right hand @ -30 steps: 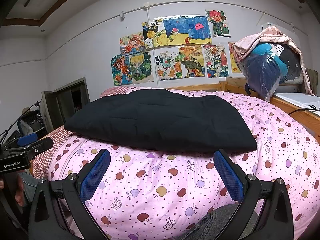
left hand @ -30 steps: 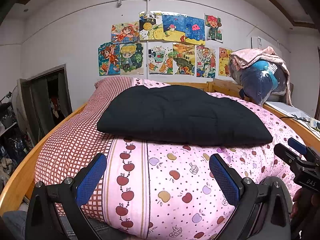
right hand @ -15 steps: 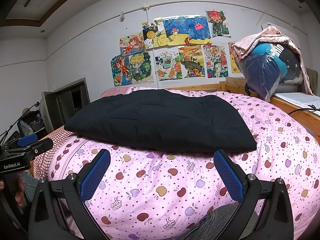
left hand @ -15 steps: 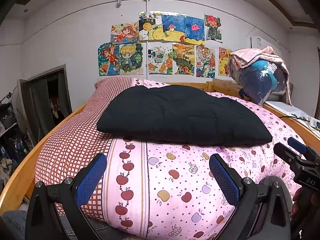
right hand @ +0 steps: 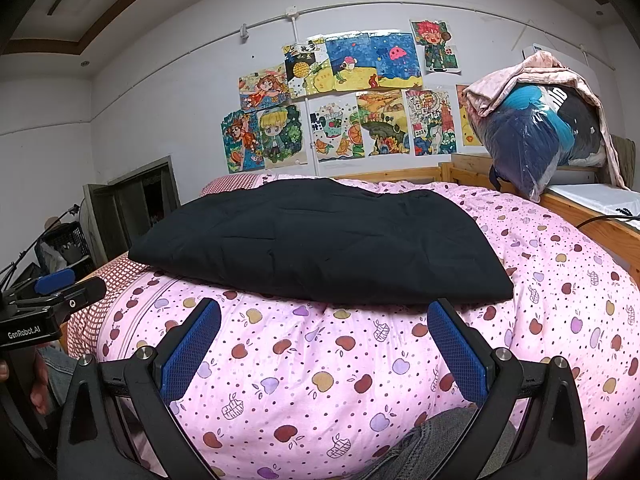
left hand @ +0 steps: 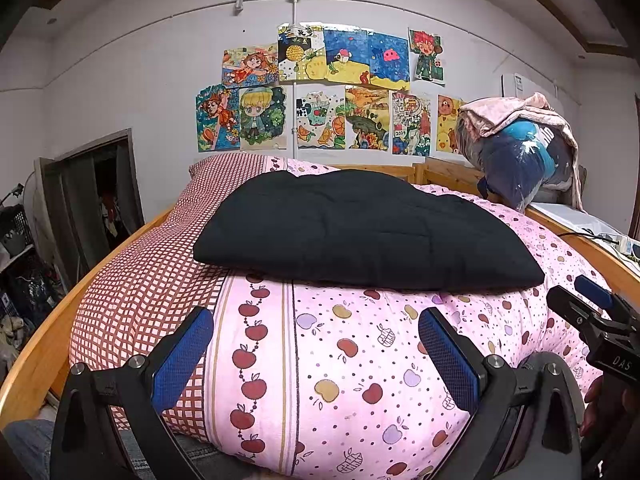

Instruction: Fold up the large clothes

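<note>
A black garment (left hand: 360, 232) lies as a flat, already doubled-over rectangle on the crown of a pink apple-print quilt (left hand: 340, 360), which covers a bed with a wooden frame (left hand: 36, 356). The cloth looks soft and limp, thick enough to show several layers at its near edge; it should be light but floppy, sagging wherever it is not supported, and likely to slide a little on the quilt. The near corners, left and right, are the sensible places to take hold — one corner per tool, pinching all layers together so the fold does not split. Whether any sleeve or hem is tucked beneath cannot be made out from this low angle. The left tongs (left hand: 316, 354) stand with jaws spread wide and empty, below and in front of the garment's near edge and clear of it; the right tongs (right hand: 324, 344) likewise gape, holding nothing, just short of the same edge. Each tool shows at the margin of the other's view. Beyond, children's drawings (right hand: 344, 100) cover the wall, and a bagged bundle of bedding (right hand: 540, 132) sits on a wooden ledge to the right.
</note>
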### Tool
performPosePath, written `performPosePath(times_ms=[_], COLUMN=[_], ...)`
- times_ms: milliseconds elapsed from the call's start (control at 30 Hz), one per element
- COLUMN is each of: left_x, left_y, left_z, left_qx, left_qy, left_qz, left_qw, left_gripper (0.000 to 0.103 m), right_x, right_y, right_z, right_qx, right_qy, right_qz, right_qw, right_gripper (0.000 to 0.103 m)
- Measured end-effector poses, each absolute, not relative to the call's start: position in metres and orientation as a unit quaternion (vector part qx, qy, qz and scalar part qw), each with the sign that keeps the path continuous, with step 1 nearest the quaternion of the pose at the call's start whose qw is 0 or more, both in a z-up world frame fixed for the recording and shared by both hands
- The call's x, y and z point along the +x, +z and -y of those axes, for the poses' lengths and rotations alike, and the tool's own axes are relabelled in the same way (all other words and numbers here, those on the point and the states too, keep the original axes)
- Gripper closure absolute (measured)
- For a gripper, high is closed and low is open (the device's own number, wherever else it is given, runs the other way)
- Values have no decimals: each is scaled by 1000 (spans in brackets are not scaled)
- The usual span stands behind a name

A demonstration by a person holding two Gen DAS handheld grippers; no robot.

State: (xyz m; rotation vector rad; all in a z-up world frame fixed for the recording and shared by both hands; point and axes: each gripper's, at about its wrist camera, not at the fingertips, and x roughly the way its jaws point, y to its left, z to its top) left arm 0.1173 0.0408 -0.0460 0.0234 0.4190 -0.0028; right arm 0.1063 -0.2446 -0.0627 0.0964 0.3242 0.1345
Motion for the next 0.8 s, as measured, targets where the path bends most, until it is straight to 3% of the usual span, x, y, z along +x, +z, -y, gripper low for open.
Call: performPosePath(times_ms=[800], left_x=[116], left_y=[-46], left_z=[-39], left_qx=[11], left_qy=[-2], left_qz=[-208], left_qw=[978], left_gripper=[0], right_x=[105], right_y=[-63], right_z=[244], right_qx=[50], right_qy=[67], right_qz=[-163], right_qw=[983], right_gripper=[2])
